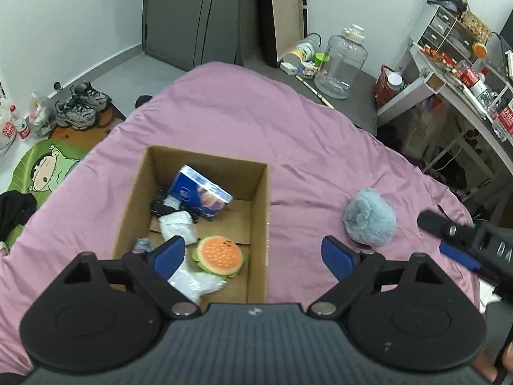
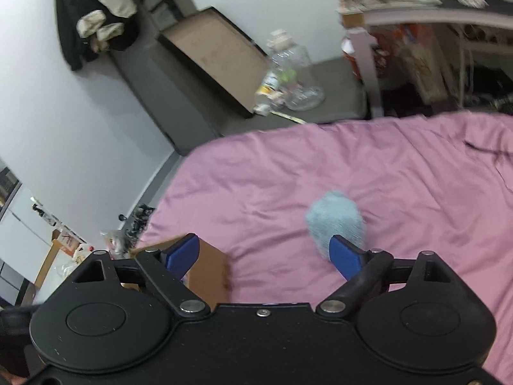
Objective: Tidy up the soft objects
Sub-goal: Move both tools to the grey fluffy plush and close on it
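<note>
Fluff is what marks the blue plush [image 1: 369, 218]: a rounded, pale blue-grey ball with a long shaggy pile, lying alone on the pink bedspread [image 1: 256, 122] to the right of the box [image 1: 259, 224]. From my right wrist view the plush [image 2: 335, 218] is blurred, and it sits just beyond my right-hand blue pad, partly behind it. The box is open-topped cardboard, resting on the bedspread, and it already holds a burger plush [image 1: 219, 255] with an orange top and green frill, a blue-and-white pack [image 1: 200, 194] tilted against the far wall, some white soft bits [image 1: 178, 224] and something dark I cannot make out. My left gripper [image 1: 255, 255] hangs above the near right part of the box, its jaws spread wide and holding nothing; one pad is over the box's inside, the other over bare bedspread beside the box wall. My right gripper [image 2: 264, 255] is also spread wide and empty, tilted, pointing across the bed with the box corner [image 2: 208, 272] under its left pad. In the left view my right gripper [image 1: 461, 240] shows at the right edge, close to the blue plush but apart from it.
</note>
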